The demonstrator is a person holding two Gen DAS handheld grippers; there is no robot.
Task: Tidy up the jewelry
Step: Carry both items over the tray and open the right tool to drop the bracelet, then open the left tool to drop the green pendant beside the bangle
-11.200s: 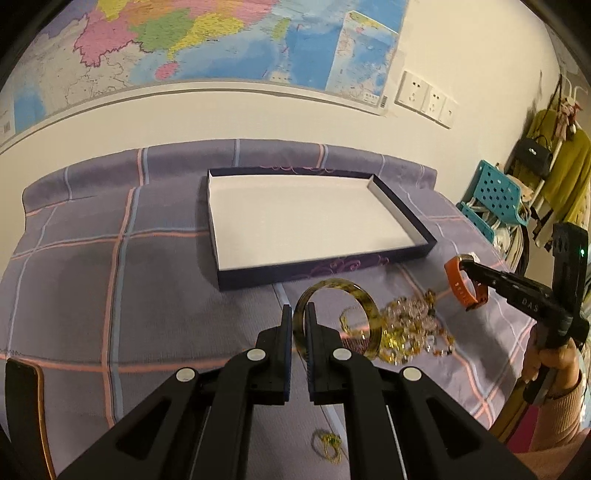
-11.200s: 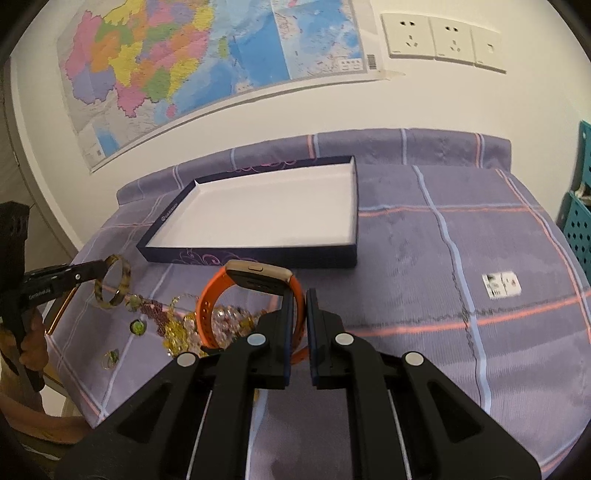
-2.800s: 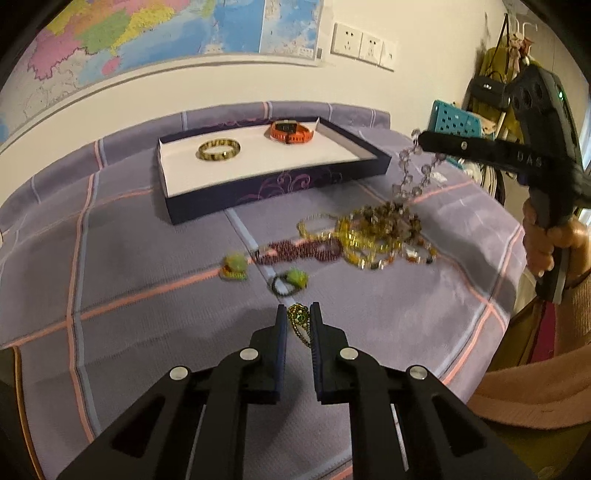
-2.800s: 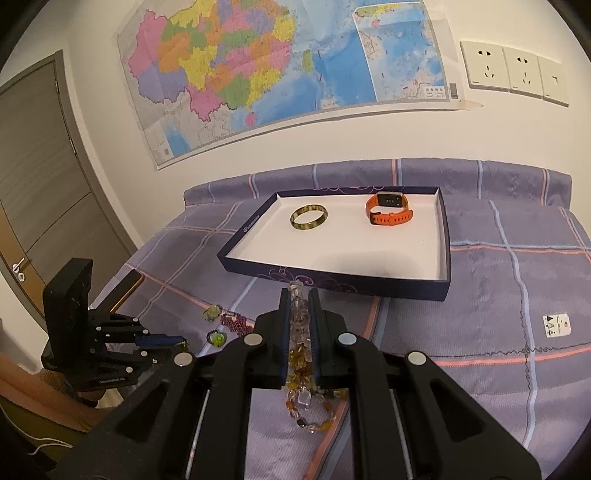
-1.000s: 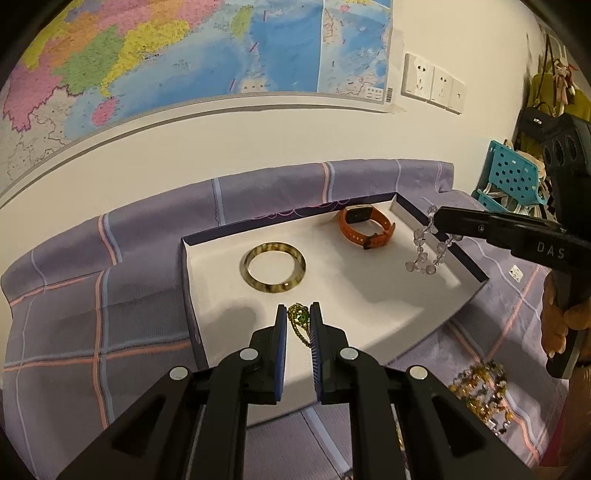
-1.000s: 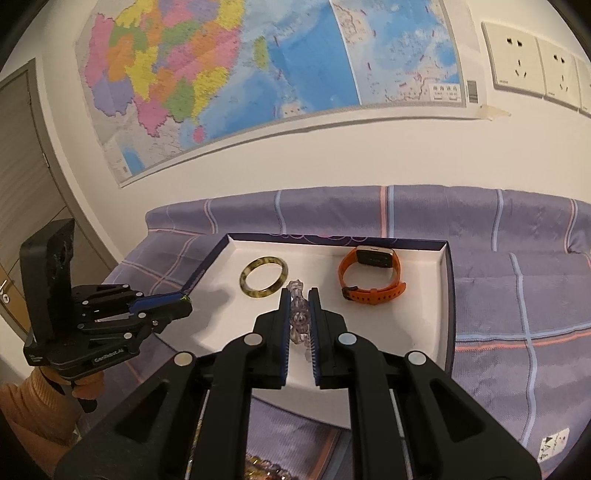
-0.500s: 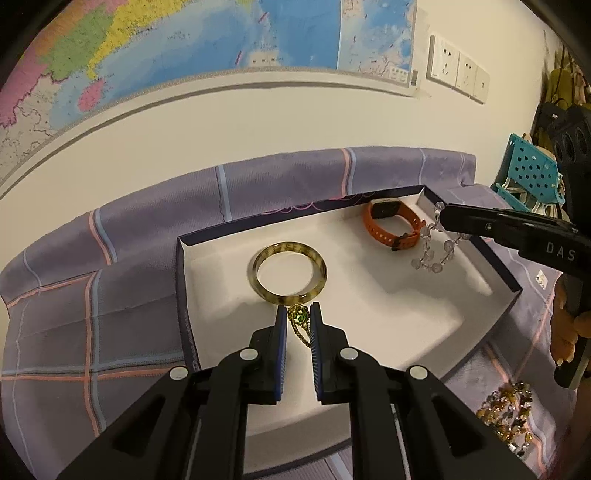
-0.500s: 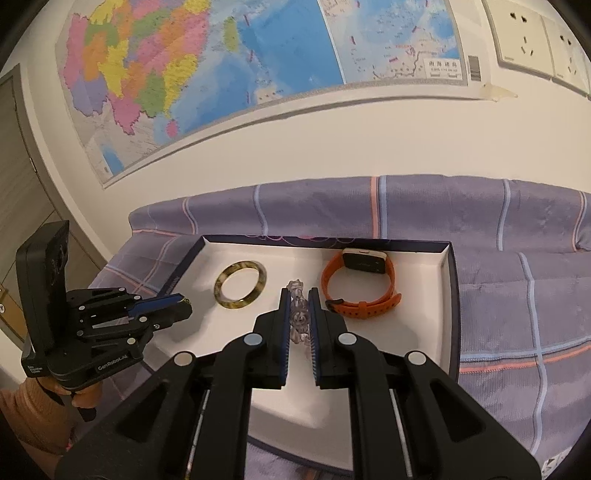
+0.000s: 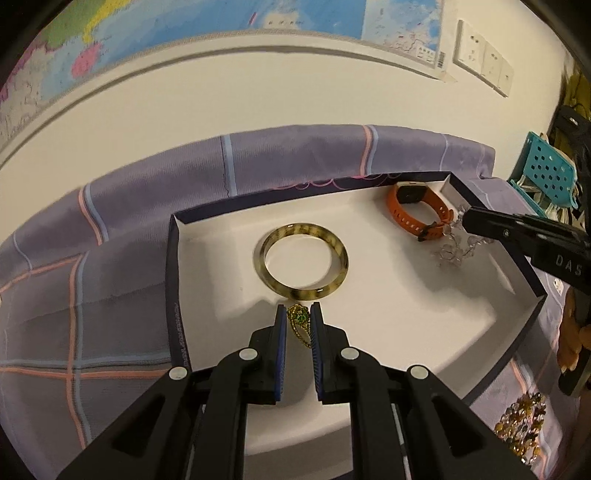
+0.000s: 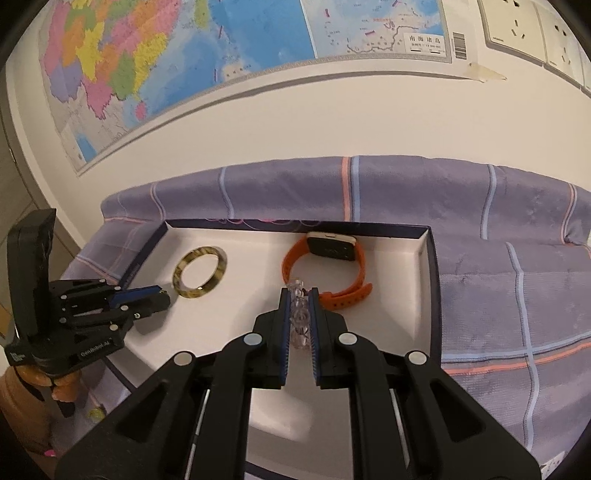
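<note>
A dark blue tray (image 9: 173, 266) with a white floor lies on the purple checked cloth. In it lie a tortoiseshell bangle (image 9: 301, 266) and an orange watch (image 9: 417, 212). My left gripper (image 9: 299, 321) is shut on a small green and gold piece (image 9: 298, 319), held over the tray just in front of the bangle. My right gripper (image 10: 299, 301) is shut on a clear bead bracelet (image 10: 299, 314), held over the tray just in front of the watch (image 10: 328, 273). The bracelet hangs from the right gripper in the left wrist view (image 9: 452, 251).
A heap of amber and gold bead jewelry (image 9: 522, 421) lies on the cloth in front of the tray at the right. A wall with a map (image 10: 184, 48) and sockets (image 10: 513, 26) stands behind the table. A teal stool (image 9: 546, 177) stands at the far right.
Both grippers have moved forward and lower over the tray with their pieces. The bangle and the watch look closer. The bead bracelet now hangs near the tray floor beside the watch.
</note>
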